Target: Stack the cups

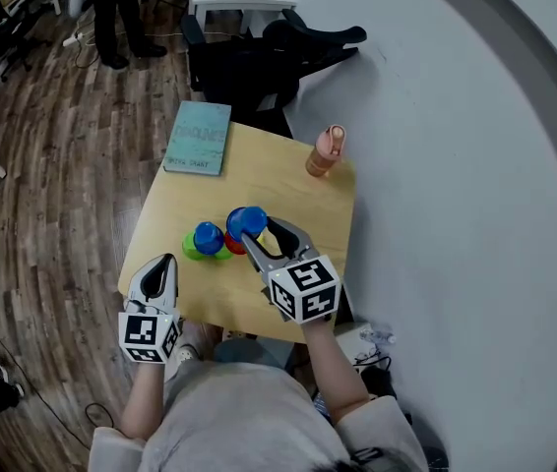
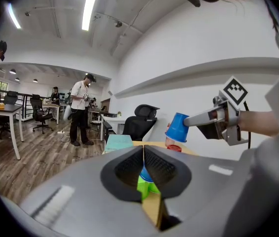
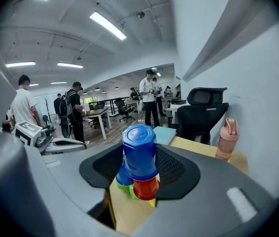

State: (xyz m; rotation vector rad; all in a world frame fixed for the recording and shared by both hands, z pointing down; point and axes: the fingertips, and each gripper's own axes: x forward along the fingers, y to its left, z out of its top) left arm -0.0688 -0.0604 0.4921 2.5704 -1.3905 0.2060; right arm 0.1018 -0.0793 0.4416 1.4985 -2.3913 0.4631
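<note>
My right gripper (image 1: 257,229) is shut on an upside-down blue cup (image 1: 246,221) and holds it in the air above the wooden table (image 1: 259,170). Its jaws stand wide around the blue cup (image 3: 139,151) in the right gripper view. Just under it a red cup (image 3: 145,187) stands upside down, with a bit of yellow beside it. To the left, a second blue cup (image 1: 208,236) sits on green cups (image 1: 196,251). My left gripper (image 1: 163,264) is shut and empty at the table's near left edge, apart from the cups.
A teal book (image 1: 199,137) lies at the table's far left corner. A pink bottle (image 1: 326,151) stands at the far right corner. A black office chair (image 1: 259,62) is behind the table. A white wall runs along the right. People stand on the wooden floor beyond.
</note>
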